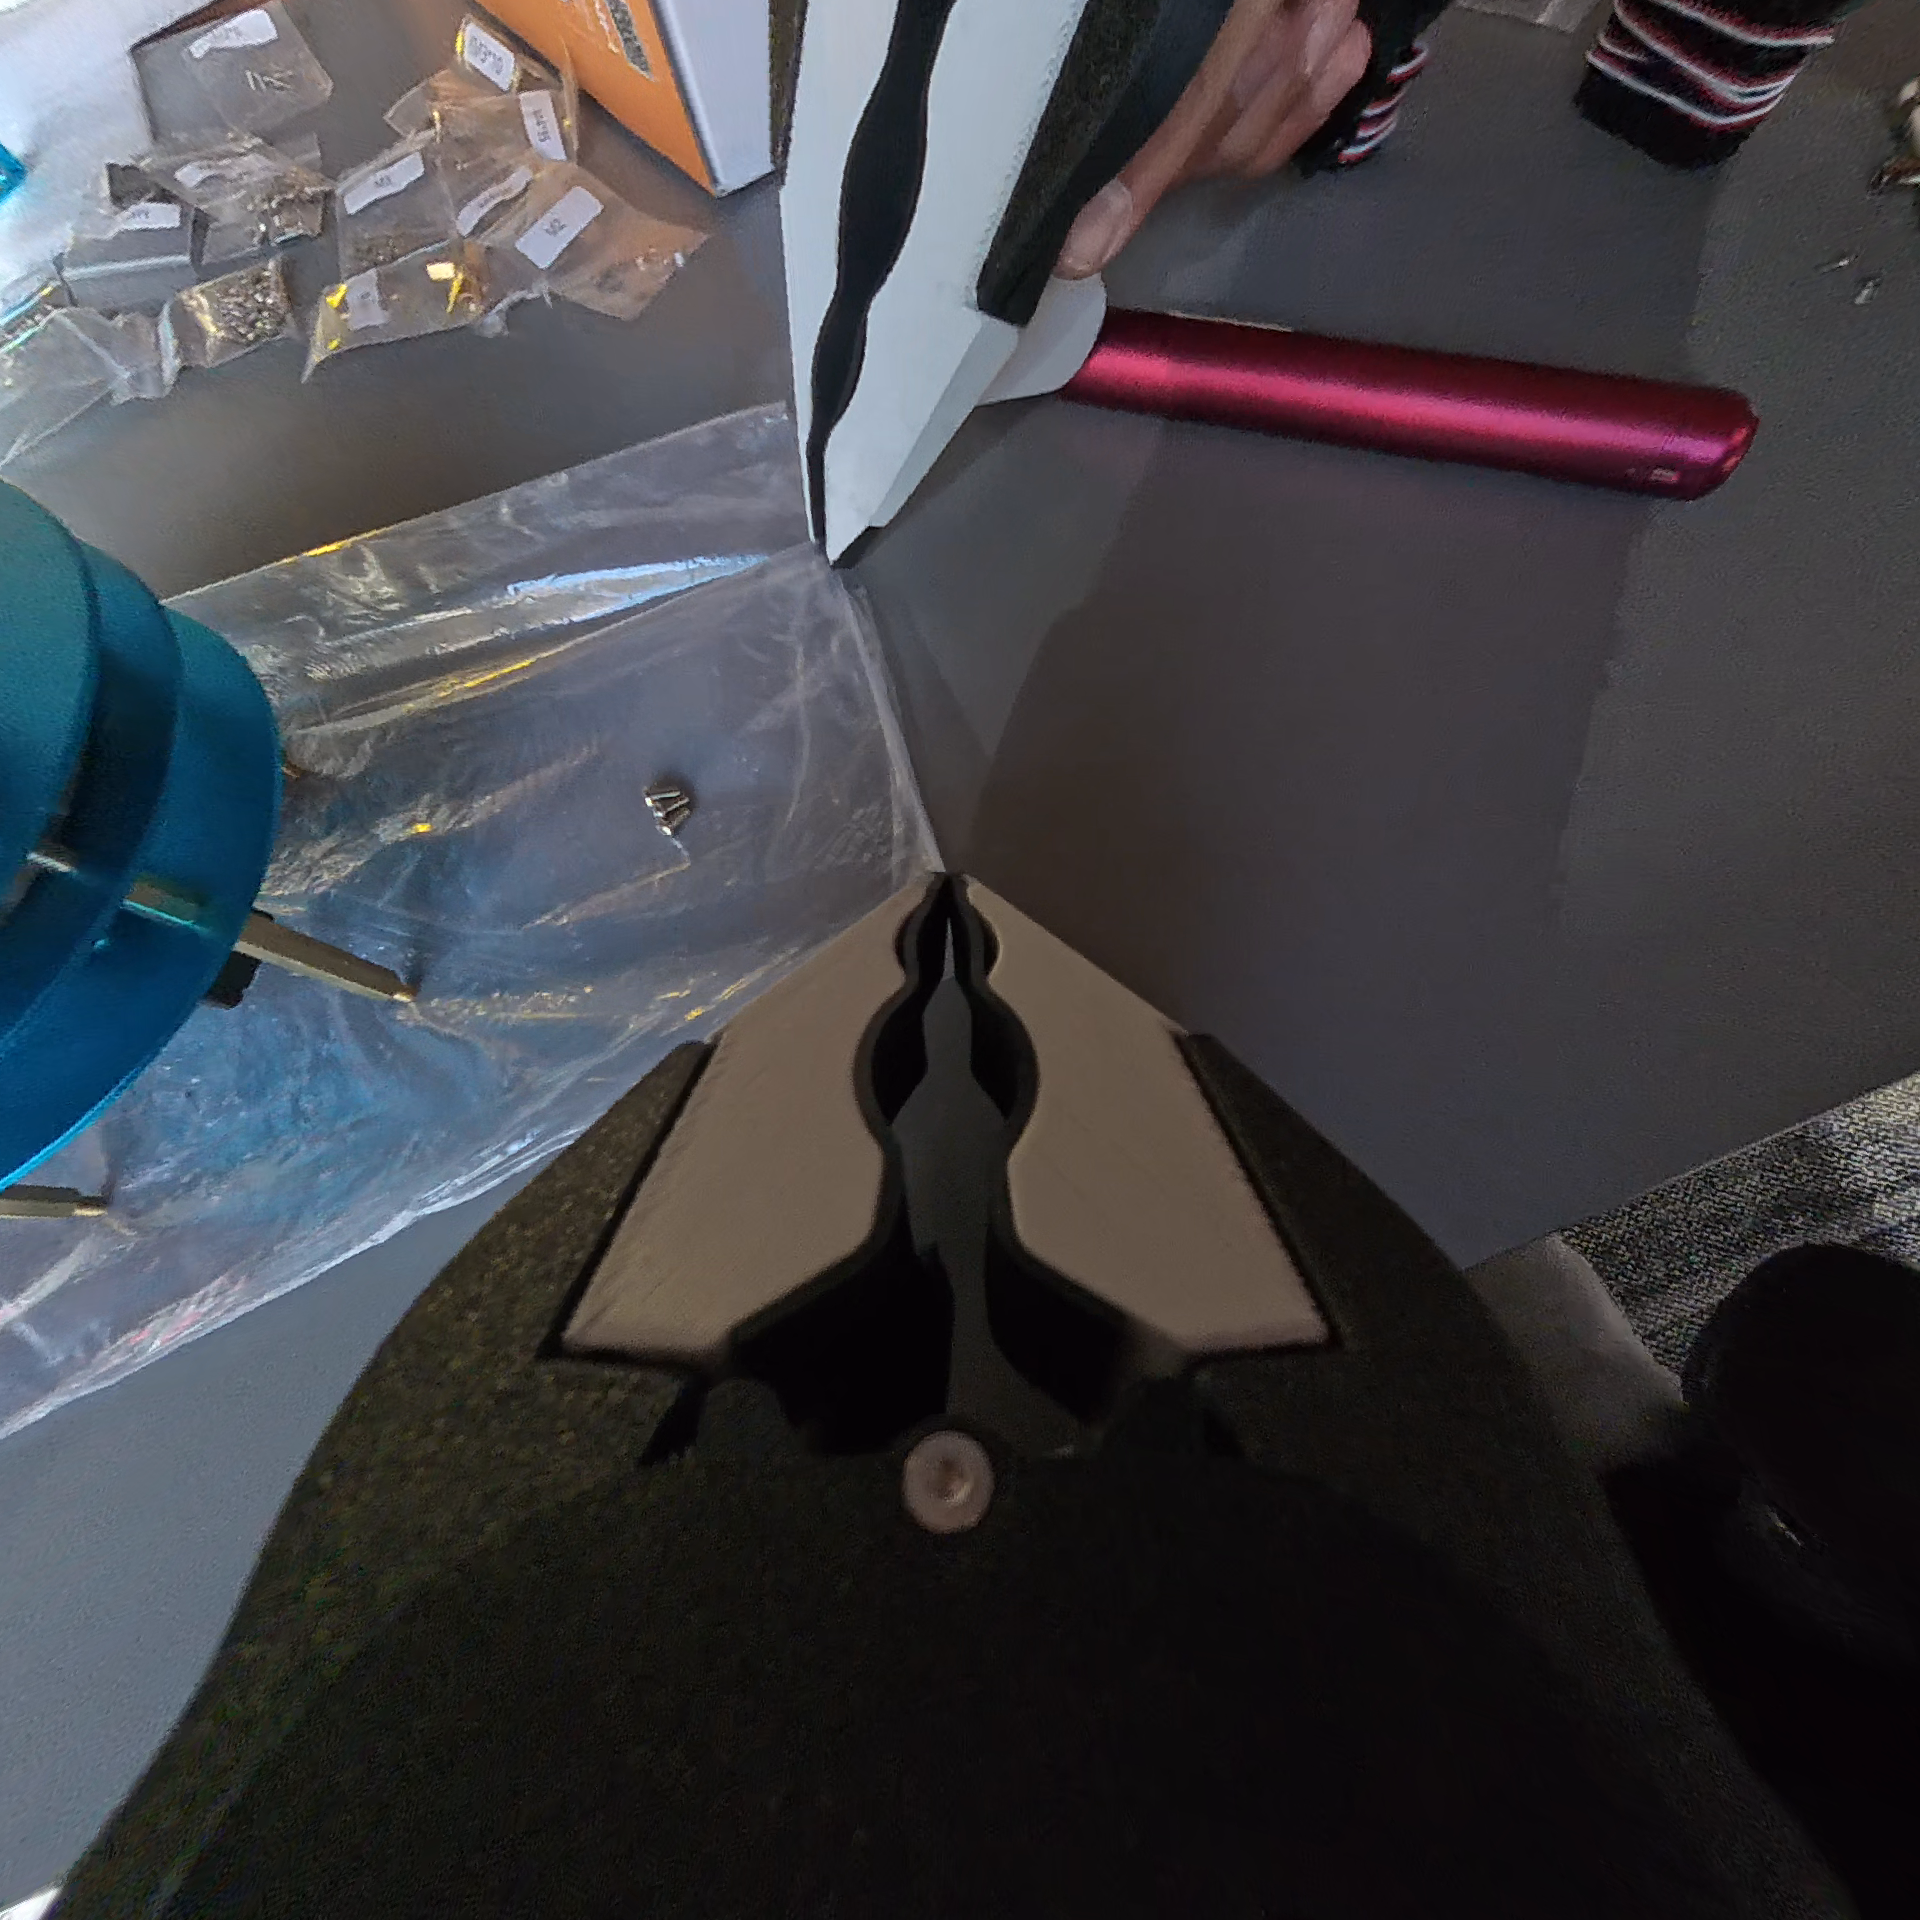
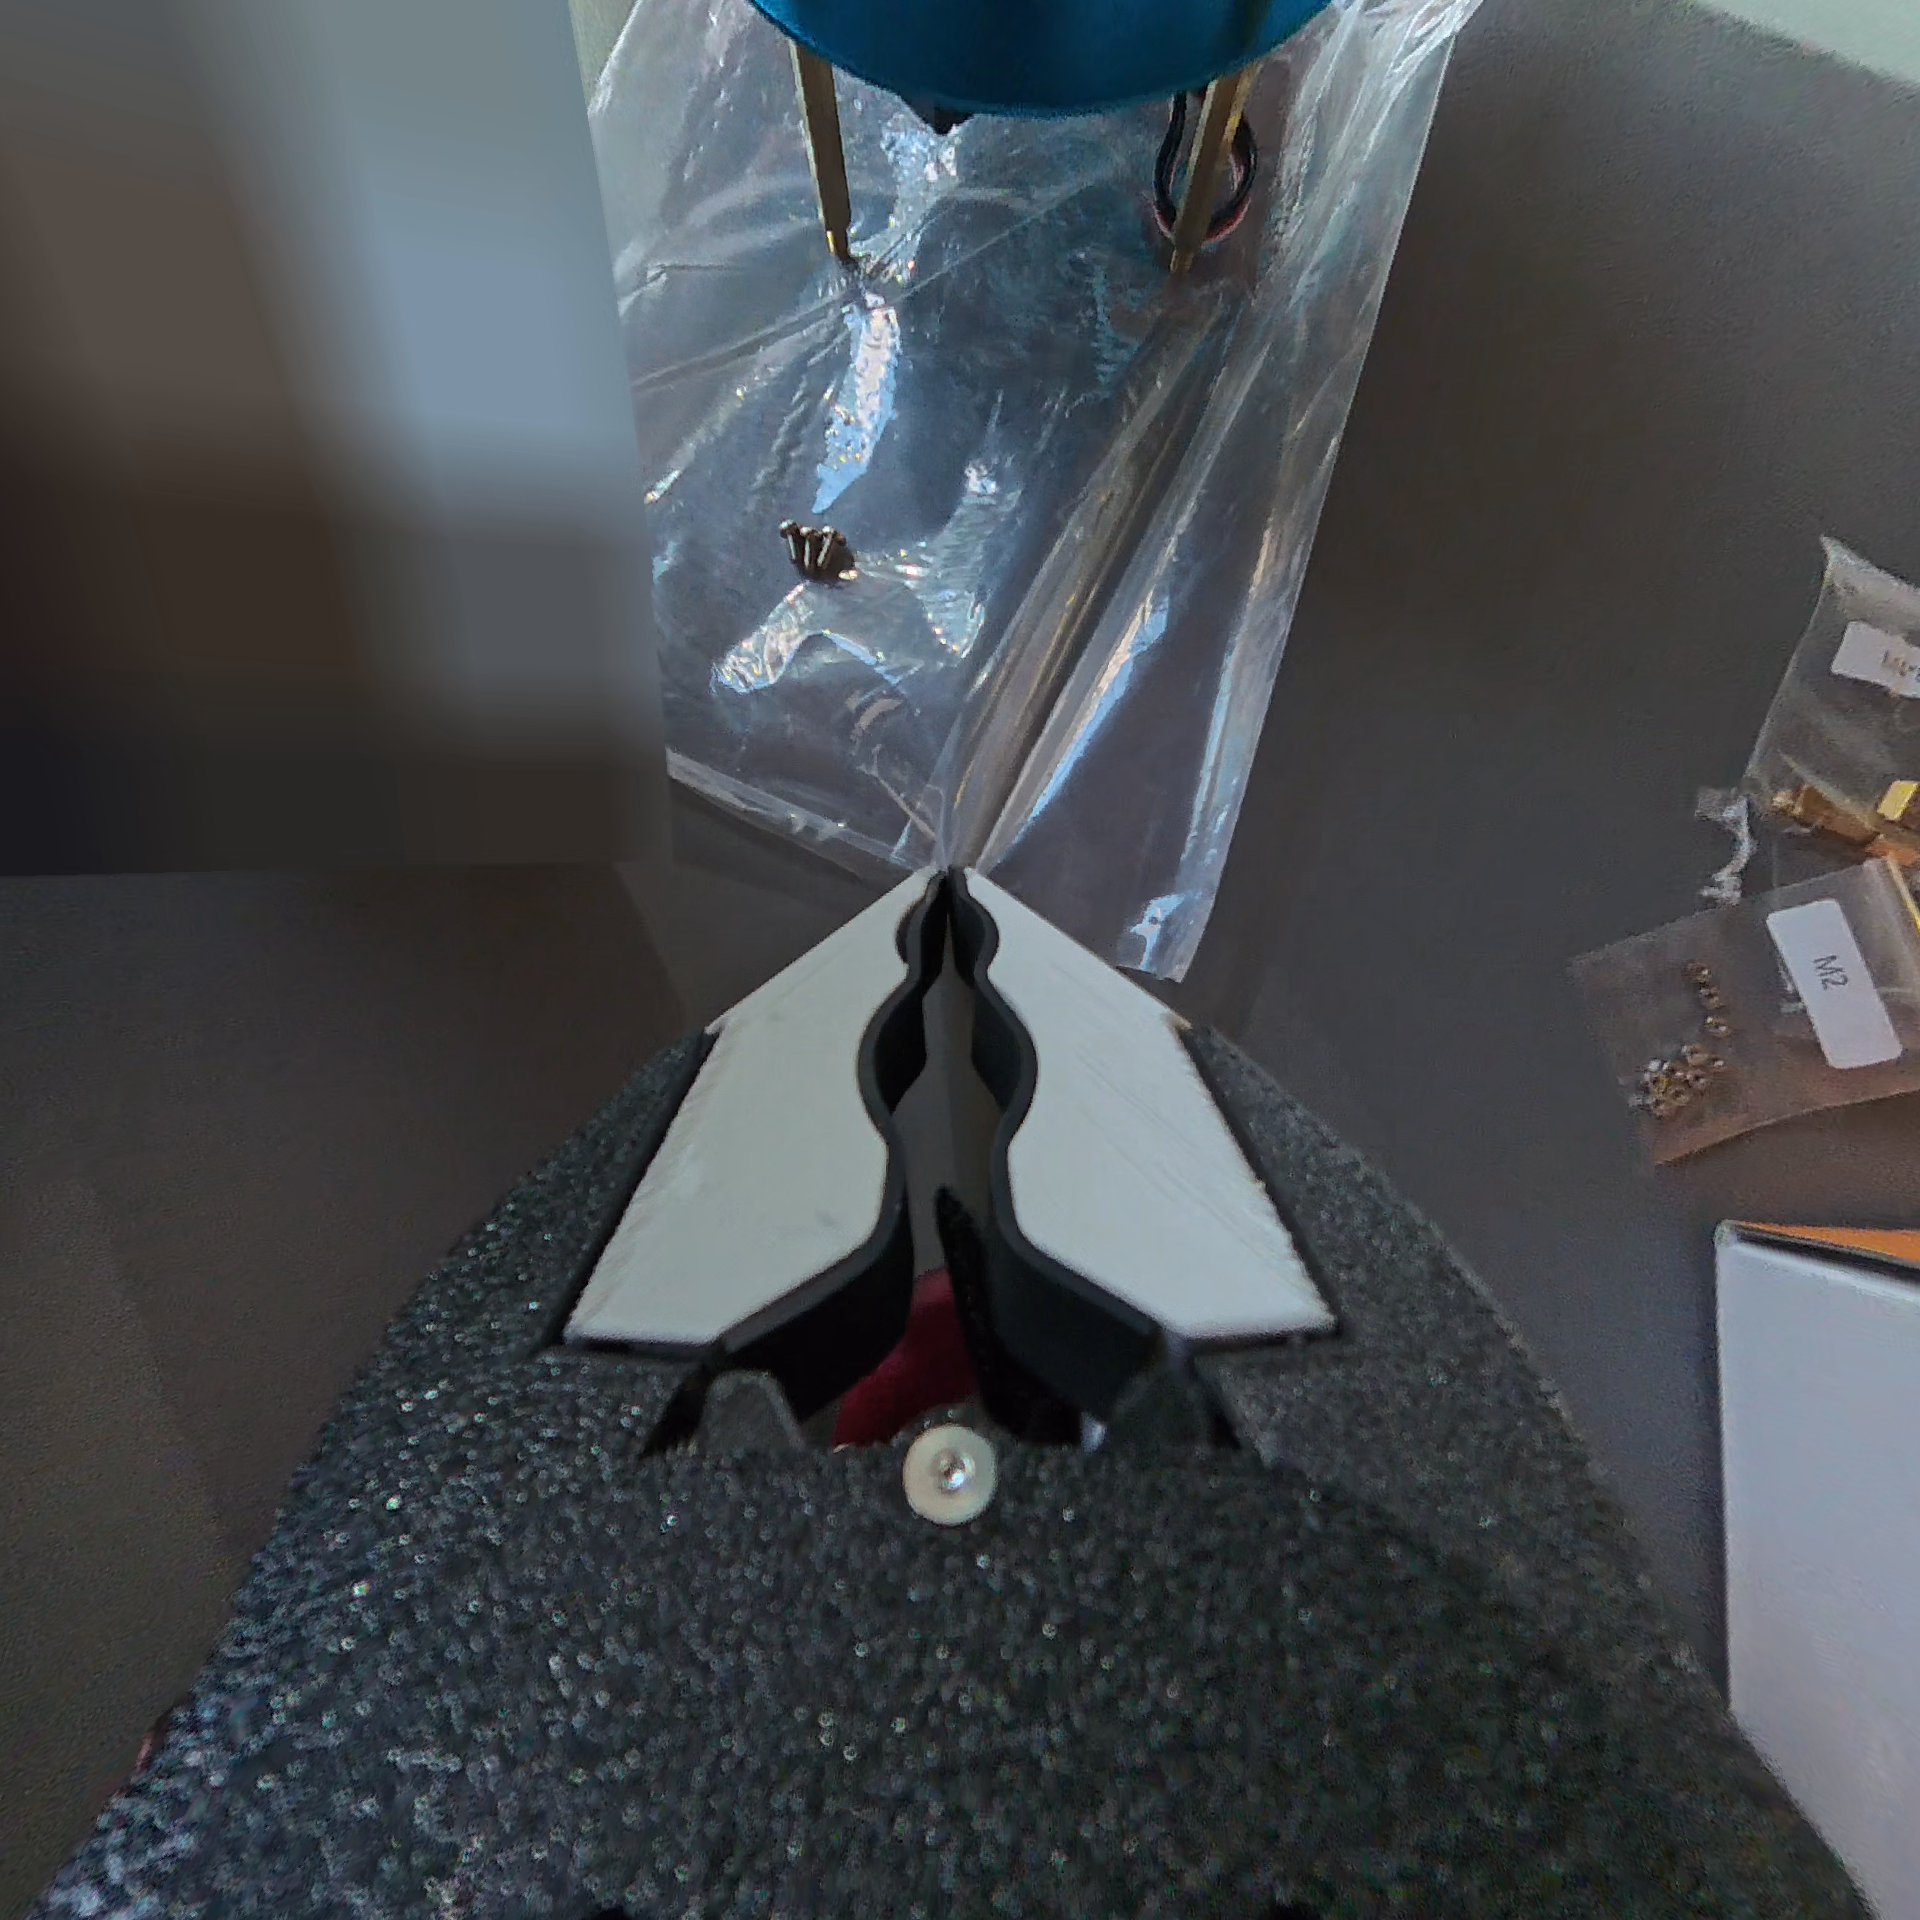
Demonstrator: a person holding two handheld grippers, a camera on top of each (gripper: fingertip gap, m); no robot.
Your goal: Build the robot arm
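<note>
On the grey bench [image 1: 1299,779] lies a clear plastic bag [image 1: 540,727], and both claws have hold of it at one edge. Seen from the left wrist view, the left claw [image 1: 948,883] is clenched, its tips pinching the bag's near corner at about 6 o'clock of the sheet. Toward 12 o'clock from there the right claw [image 1: 831,540] comes down white and black, its tip meeting the far corner of that same edge, so the edge is drawn in a line between the two. A hand [image 1: 1236,114] grips that claw's body at the top of the frame.

Inside the bag, at 9 o'clock from the left claw, a small cluster of dark screws [image 1: 665,808] sits loose. Farther at 9 o'clock a blue round device [image 1: 114,831] stands on brass standoffs [image 1: 322,961] on the bag's surface. At 1 o'clock a magenta cylinder [image 1: 1403,400] lies on the bench, apart from the bag. At 11 o'clock small packets of hardware [image 1: 395,229] are scattered beside an orange and white box [image 1: 665,94].

From the right wrist view, the right claw [image 2: 948,883] is likewise clenched on the bag [image 2: 1039,468], which stretches away toward 12 o'clock. The screws [image 2: 816,548] lie at 11 o'clock, the blue device [image 2: 1029,52] at 12 o'clock, labelled packets [image 2: 1787,1029] at 3 o'clock.
</note>
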